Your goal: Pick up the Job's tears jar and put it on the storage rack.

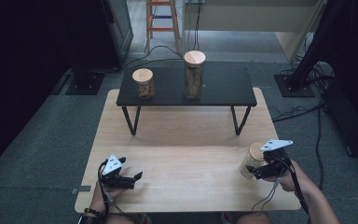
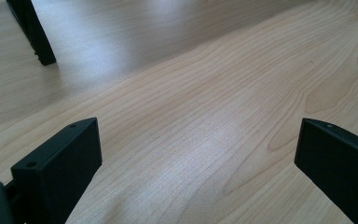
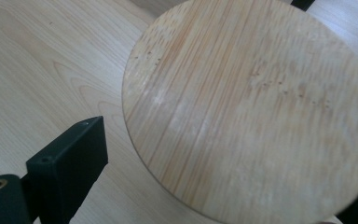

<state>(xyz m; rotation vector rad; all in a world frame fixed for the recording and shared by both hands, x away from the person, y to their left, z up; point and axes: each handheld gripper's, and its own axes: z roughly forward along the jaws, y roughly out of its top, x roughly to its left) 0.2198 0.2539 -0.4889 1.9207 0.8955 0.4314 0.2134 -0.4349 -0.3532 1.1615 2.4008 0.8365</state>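
Observation:
A glass jar with a round wooden lid (image 1: 253,156) stands near the right edge of the light wooden table (image 1: 186,140). My right gripper (image 1: 255,171) reaches in from the right at the jar's near side. In the right gripper view the lid (image 3: 251,107) spans the space between the jaws. A strip of table shows between the lid and the left finger (image 3: 70,161), and the other finger is mostly hidden at the lower right corner. My left gripper (image 1: 130,169) rests near the front left of the table, open, with bare wood between its jaws (image 2: 199,135).
A low black table (image 1: 223,88) stands at the back of the wooden one. It carries a short jar (image 1: 143,83) and a tall jar (image 1: 194,74), both with wooden lids. One of its legs (image 2: 32,32) shows ahead of my left gripper. A wooden stepladder (image 1: 162,18) and cables lie beyond.

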